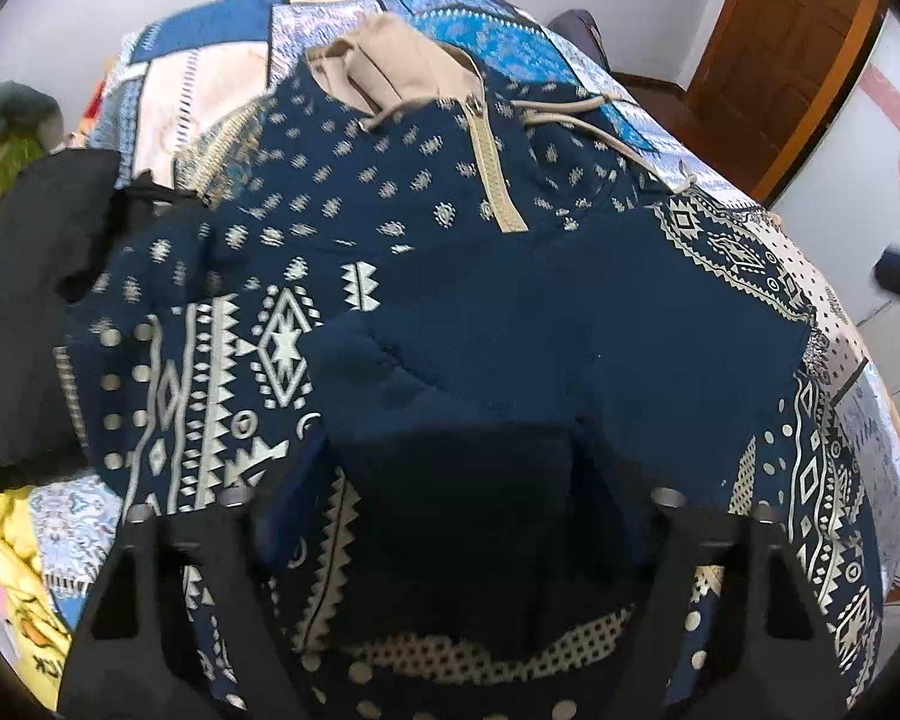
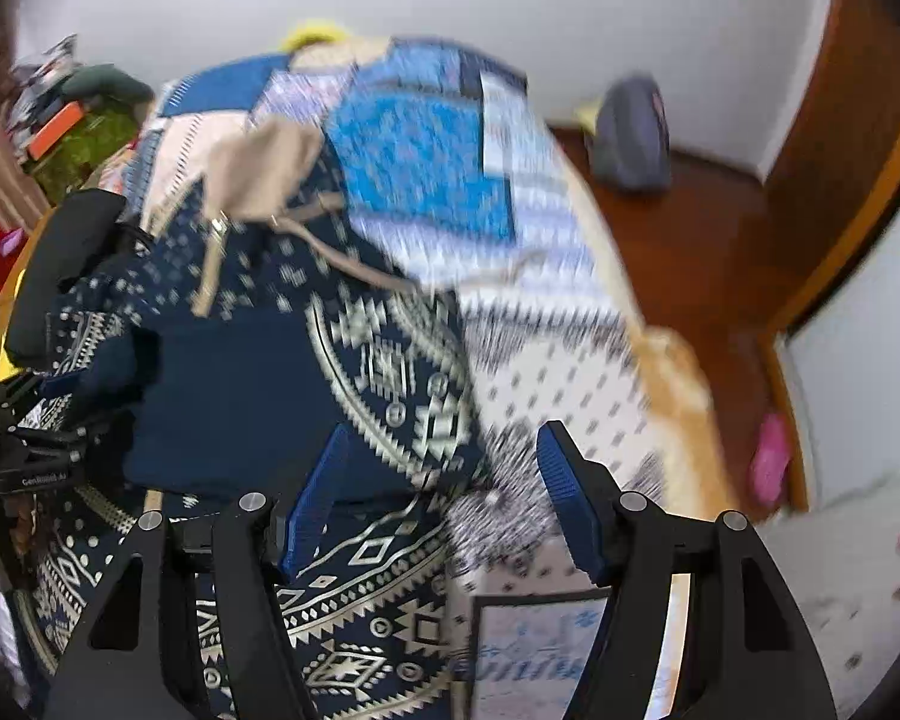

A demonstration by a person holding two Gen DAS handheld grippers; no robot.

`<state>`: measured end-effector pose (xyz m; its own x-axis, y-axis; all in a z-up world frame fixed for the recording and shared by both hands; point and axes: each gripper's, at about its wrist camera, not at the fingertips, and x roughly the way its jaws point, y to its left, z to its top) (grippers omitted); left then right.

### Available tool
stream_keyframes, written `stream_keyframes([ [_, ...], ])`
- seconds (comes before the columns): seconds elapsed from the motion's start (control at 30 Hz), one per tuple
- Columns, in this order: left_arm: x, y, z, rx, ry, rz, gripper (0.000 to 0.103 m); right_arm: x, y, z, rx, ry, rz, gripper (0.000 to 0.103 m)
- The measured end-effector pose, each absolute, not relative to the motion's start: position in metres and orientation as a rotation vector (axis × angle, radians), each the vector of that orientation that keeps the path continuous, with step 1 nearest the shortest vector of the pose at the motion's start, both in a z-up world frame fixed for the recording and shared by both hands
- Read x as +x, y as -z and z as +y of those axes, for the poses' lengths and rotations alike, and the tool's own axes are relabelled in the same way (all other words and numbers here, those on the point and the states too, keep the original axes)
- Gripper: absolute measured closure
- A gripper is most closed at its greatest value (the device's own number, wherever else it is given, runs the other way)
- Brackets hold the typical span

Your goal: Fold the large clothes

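1. We find the task garment, a navy patterned hoodie, spread across the patchwork bedspread and filling the middle of the left wrist view; its beige hood lies toward the top of the frame, the zipper just below it.
2. A plain navy sleeve lies folded across the chest, running from right of centre to the lower middle. We judge this first sleeve fold done or nearly done.
3. The left gripper sits at the bottom centre, dark cloth bunched between its fingers; we cannot tell whether it grips that cloth.
4. The right gripper stands spread apart, holding nothing, its blue pads above the hoodie's right edge at the lower centre of the right wrist view, which is blurred.
5. A black garment lies at the left edge.
6. Outstanding, in our judgement: the other sleeve, the body folds and the hood.
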<state>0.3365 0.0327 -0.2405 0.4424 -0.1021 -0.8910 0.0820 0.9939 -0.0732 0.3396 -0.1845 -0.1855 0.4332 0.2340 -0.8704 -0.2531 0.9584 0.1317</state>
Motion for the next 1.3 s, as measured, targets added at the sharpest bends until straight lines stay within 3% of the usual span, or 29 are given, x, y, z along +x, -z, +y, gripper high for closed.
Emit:
stream_keyframes([
  [0.1, 0.331, 0.227, 0.040, -0.017, 0.111, 1.039, 0.043, 0.338, 0.197, -0.188, 0.078, -0.354, 1.109, 0.041],
  [0.3, 0.317, 0.210, 0.078, -0.081, 0.076, 0.983, 0.043, 0.343, 0.205, -0.174, 0.069, -0.359, 1.104, 0.041],
  [0.53, 0.305, 0.242, 0.108, -0.451, 0.172, 1.095, 0.044, 0.343, 0.222, -0.156, 0.057, -0.387, 1.133, 0.041],
  [0.6, 0.304, 0.243, 0.111, -0.484, 0.151, 1.077, 0.050, 0.341, 0.225, -0.153, 0.052, -0.390, 1.141, 0.041],
  [0.67, 0.303, 0.240, 0.113, -0.472, 0.107, 1.061, 0.062, 0.339, 0.226, -0.151, 0.046, -0.394, 1.144, 0.041],
  [0.73, 0.300, 0.236, 0.117, -0.433, 0.053, 1.032, 0.065, 0.337, 0.226, -0.150, 0.038, -0.393, 1.144, 0.041],
  [0.8, 0.296, 0.232, 0.117, -0.388, 0.033, 1.017, 0.081, 0.336, 0.226, -0.150, 0.033, -0.386, 1.145, 0.041],
  [0.87, 0.293, 0.225, 0.118, -0.363, 0.057, 0.995, 0.086, 0.336, 0.225, -0.151, 0.032, -0.373, 1.147, 0.041],
  [1.1, 0.274, 0.160, 0.129, -0.234, 0.020, 0.773, 0.087, 0.335, 0.216, -0.147, 0.010, -0.362, 1.117, 0.041],
  [1.3, 0.272, 0.173, 0.146, -0.213, -0.019, 0.838, 0.085, 0.335, 0.233, -0.131, -0.039, -0.372, 1.156, 0.041],
])
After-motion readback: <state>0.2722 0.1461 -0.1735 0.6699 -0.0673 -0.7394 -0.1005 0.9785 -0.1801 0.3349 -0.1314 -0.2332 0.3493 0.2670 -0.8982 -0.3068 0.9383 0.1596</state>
